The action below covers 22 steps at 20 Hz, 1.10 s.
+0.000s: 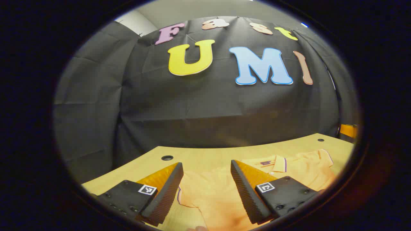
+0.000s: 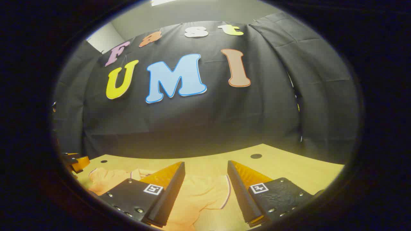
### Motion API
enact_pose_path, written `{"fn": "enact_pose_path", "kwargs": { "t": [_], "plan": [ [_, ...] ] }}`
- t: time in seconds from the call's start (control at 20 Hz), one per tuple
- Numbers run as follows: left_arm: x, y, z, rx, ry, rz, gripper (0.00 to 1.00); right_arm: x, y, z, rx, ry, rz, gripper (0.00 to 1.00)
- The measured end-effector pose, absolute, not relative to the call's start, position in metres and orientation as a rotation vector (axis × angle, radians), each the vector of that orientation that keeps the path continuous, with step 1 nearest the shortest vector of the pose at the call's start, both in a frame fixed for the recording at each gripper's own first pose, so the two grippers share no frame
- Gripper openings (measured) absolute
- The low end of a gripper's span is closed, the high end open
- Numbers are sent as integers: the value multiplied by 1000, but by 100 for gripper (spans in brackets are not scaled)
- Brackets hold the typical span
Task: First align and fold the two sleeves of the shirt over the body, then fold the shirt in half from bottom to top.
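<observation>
An orange polo shirt (image 1: 221, 192) with dark-trimmed collar (image 1: 279, 163) and sleeve cuffs lies flat on the wooden table (image 1: 205, 155). My left gripper (image 1: 207, 166) hovers open above the shirt's left sleeve, nothing between its fingers. In the right gripper view the same shirt (image 2: 196, 195) spreads below my right gripper (image 2: 205, 166), which is open over the right sleeve (image 2: 221, 192) with its dark-edged cuff. The other gripper (image 2: 75, 162) peeks in at the far left edge of that view, above the table.
The table (image 2: 282, 170) has small round holes (image 1: 167, 158) (image 2: 256, 156) near its back edge. The black cloth wall (image 1: 205, 106) stands close behind the table. Bare wood lies to the right of the shirt in the right gripper view.
</observation>
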<state>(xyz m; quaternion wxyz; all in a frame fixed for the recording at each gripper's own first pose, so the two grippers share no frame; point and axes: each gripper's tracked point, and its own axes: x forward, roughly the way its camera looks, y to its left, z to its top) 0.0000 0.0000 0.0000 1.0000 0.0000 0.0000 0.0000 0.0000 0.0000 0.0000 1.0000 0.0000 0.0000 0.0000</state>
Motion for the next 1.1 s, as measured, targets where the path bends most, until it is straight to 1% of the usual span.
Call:
{"fn": "enact_pose_path", "kwargs": {
  "t": [0.3, 0.75, 0.9, 0.95, 1.0, 1.05, 1.1],
  "plan": [
    [-1, 4, -1, -9, -8, 10, 99, 6, -6, -12, -12, 30, -13, 83],
    [3, 7, -9, 3, 14, 24, 99, 17, -22, -45, -3, 133, -62, 83],
    [4, 7, -14, 6, 26, 26, 95, 22, -25, -57, 2, 184, -77, 83],
    [5, 7, -17, 10, 32, 27, 95, 24, -25, -61, 2, 206, -83, 83],
    [6, 7, -19, 11, 37, 28, 99, 25, -26, -66, 2, 225, -90, 83],
    [6, 6, -20, 10, 39, 26, 99, 27, -27, -69, 0, 242, -95, 83],
    [7, 6, -19, 7, 40, 24, 99, 29, -29, -73, -10, 263, -105, 81]
  ]
}}
